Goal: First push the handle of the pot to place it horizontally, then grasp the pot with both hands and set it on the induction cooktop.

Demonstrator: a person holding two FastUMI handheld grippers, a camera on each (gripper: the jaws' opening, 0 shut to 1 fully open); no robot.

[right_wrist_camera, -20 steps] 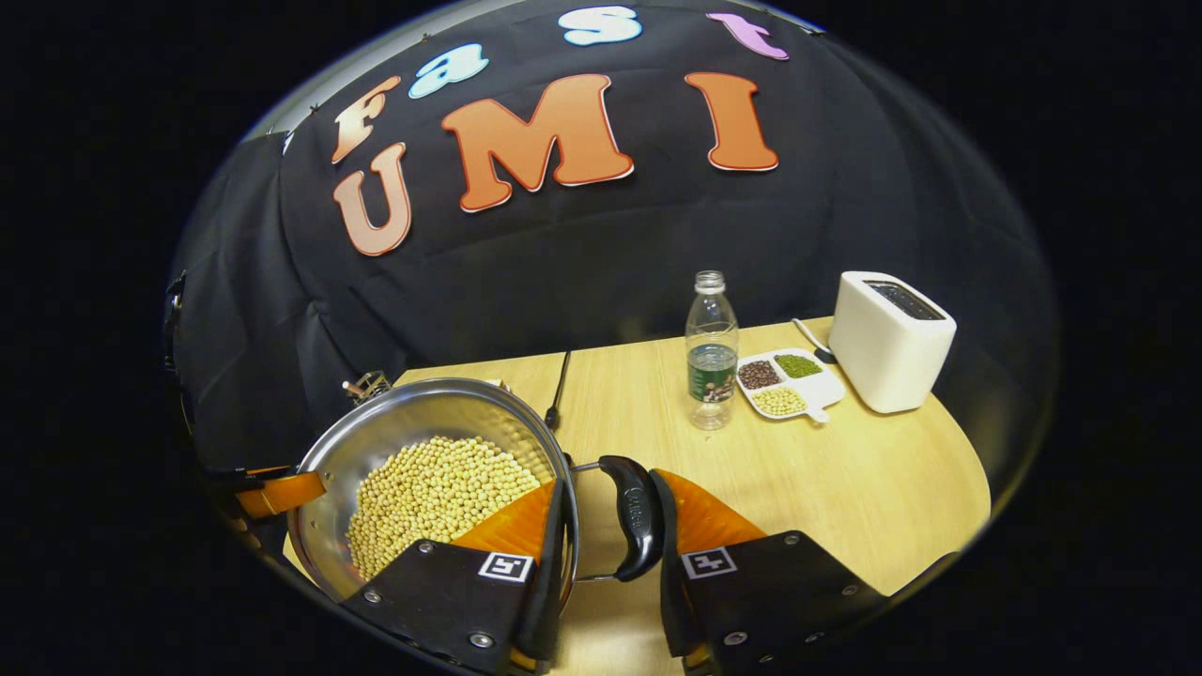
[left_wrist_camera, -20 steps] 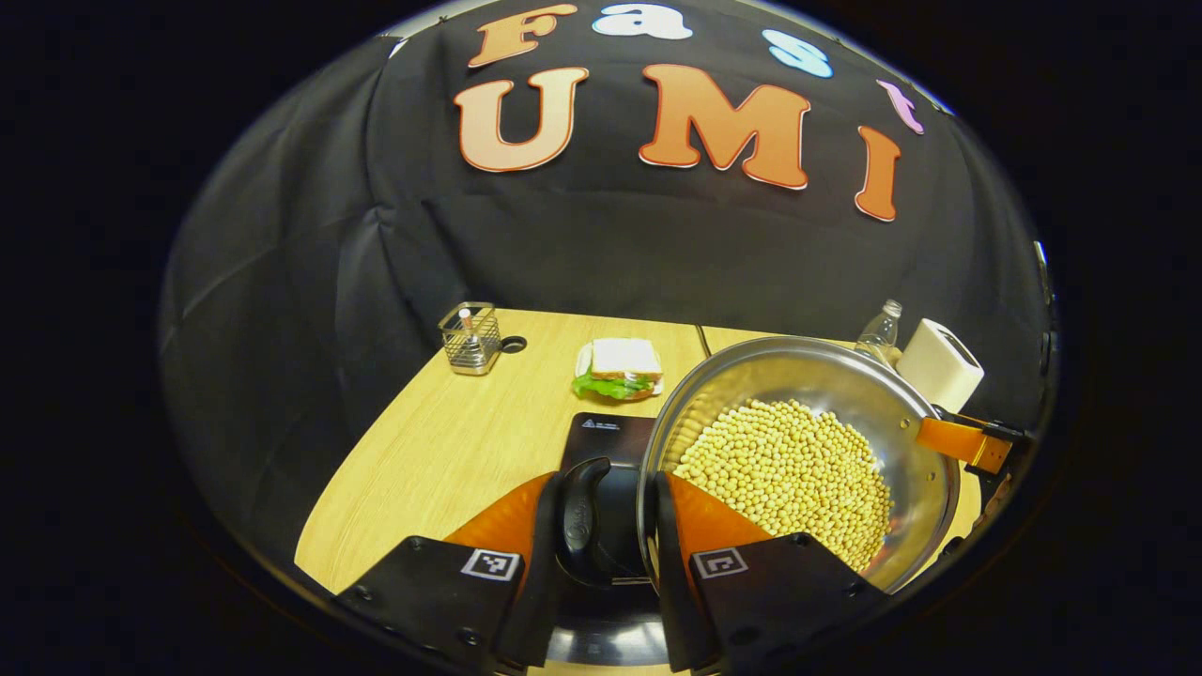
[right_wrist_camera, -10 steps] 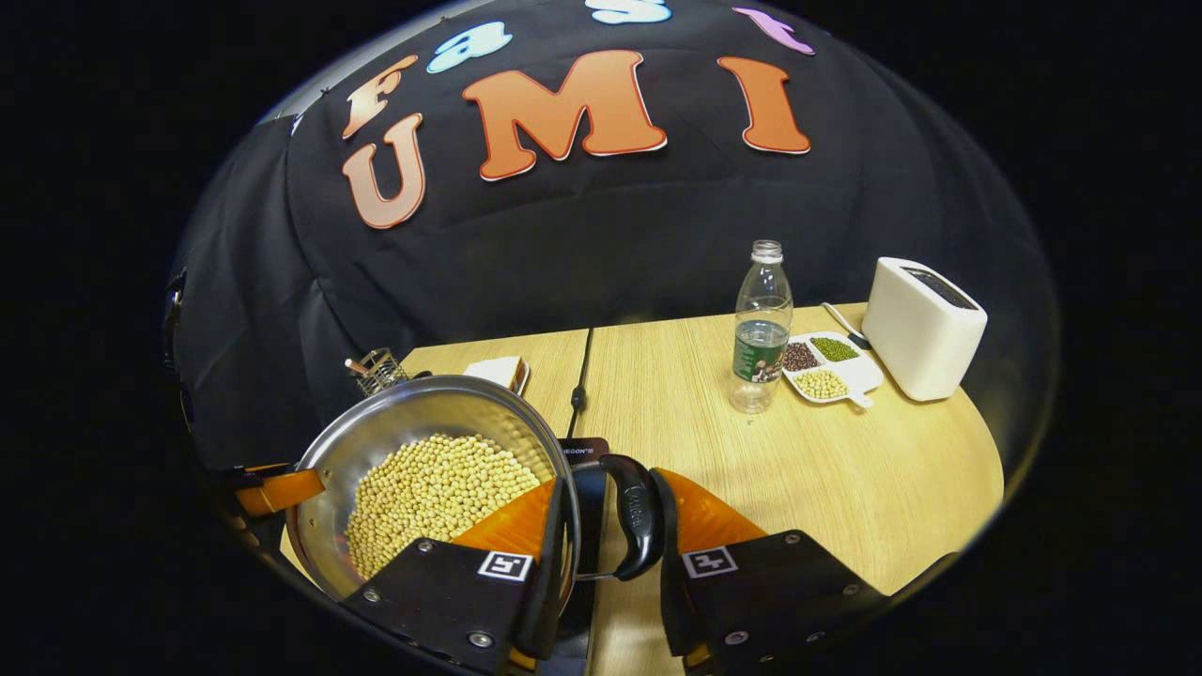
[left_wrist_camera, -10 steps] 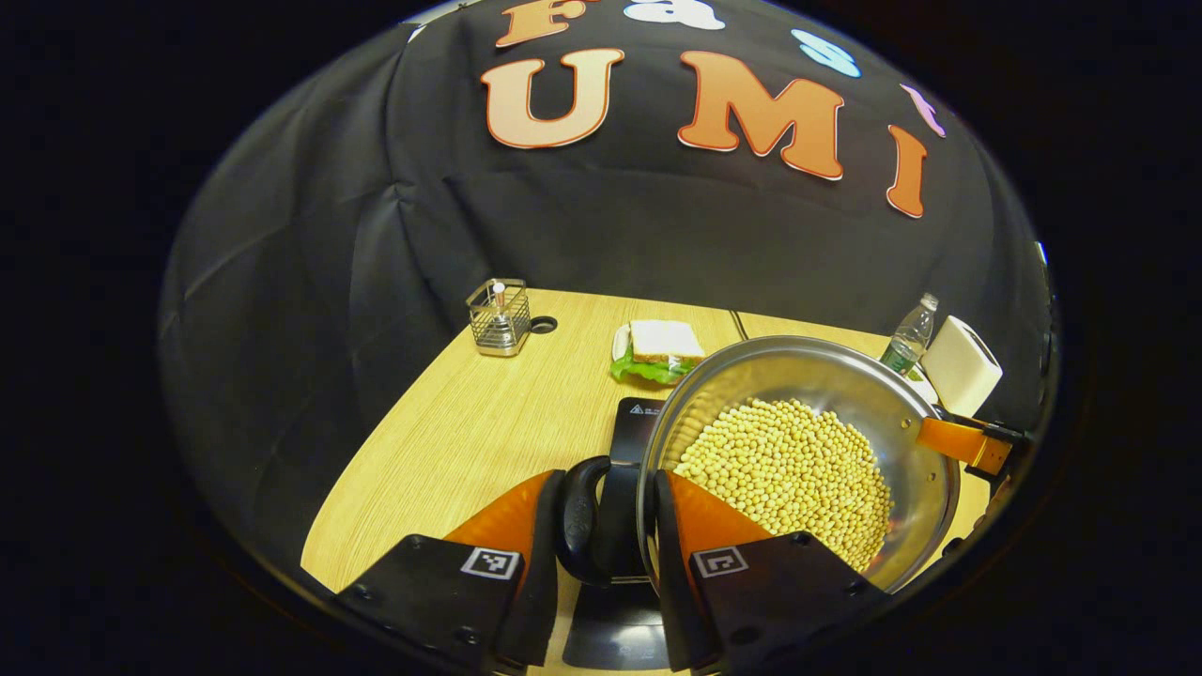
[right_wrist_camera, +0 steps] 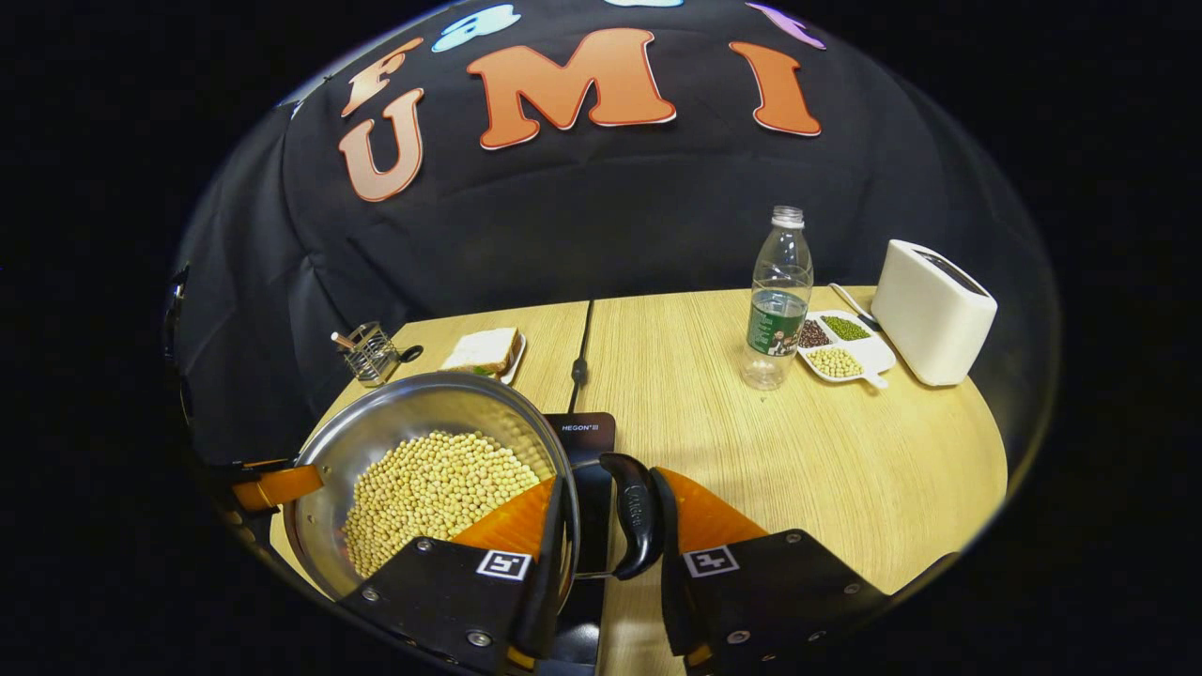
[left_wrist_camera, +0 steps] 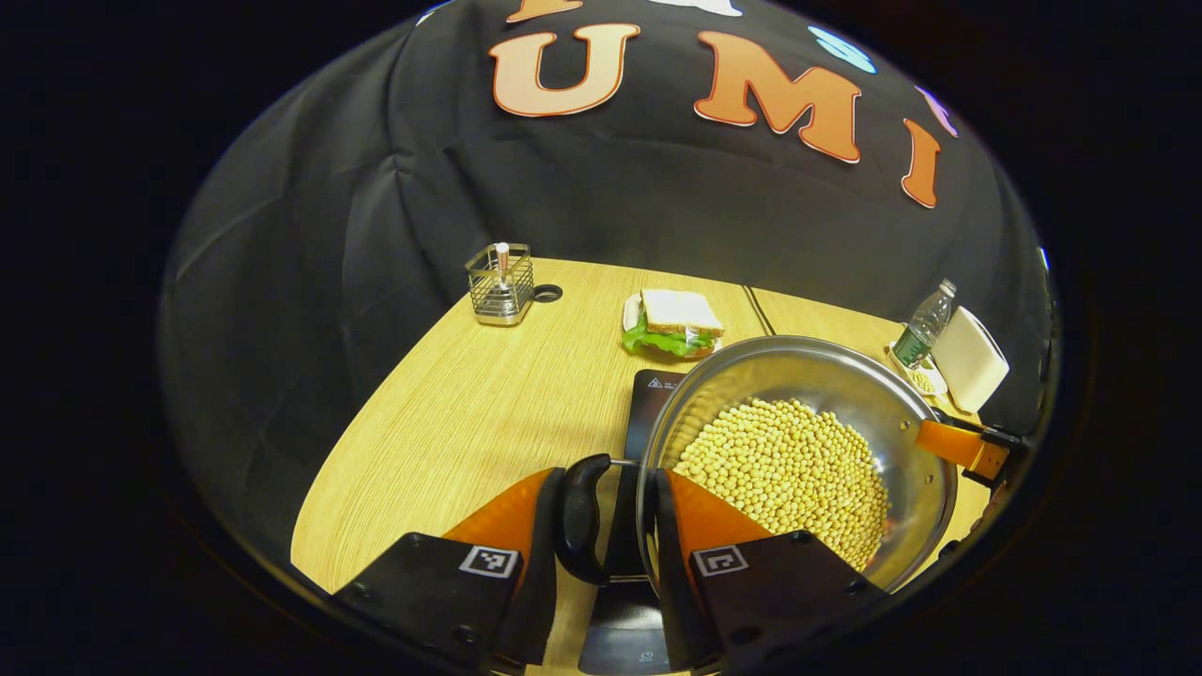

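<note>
Pot [left_wrist_camera: 798, 451] of beans held up over induction cooktop [left_wrist_camera: 648, 413], more of cooktop visible than 1 second ago.
Left gripper [left_wrist_camera: 606, 526] and right gripper [right_wrist_camera: 601, 526] each clamped on 1 side handle. Beyond: sandwich [left_wrist_camera: 674, 322], bottle [right_wrist_camera: 778, 300], toaster [right_wrist_camera: 932, 312]. Cooktop print too small to read.

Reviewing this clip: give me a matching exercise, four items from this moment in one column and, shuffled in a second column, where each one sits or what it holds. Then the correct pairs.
Items:
1. pot
2. sandwich
3. water bottle
4. wire basket

Places or states:
A. at the table's far corner, beside a round hole in the top
B. standing next to the divided dish near the toaster
C. holding yellow beans, a gripper at each side handle
D. on a small plate beyond the cooktop

Pairs: 1-C, 2-D, 3-B, 4-A
</note>
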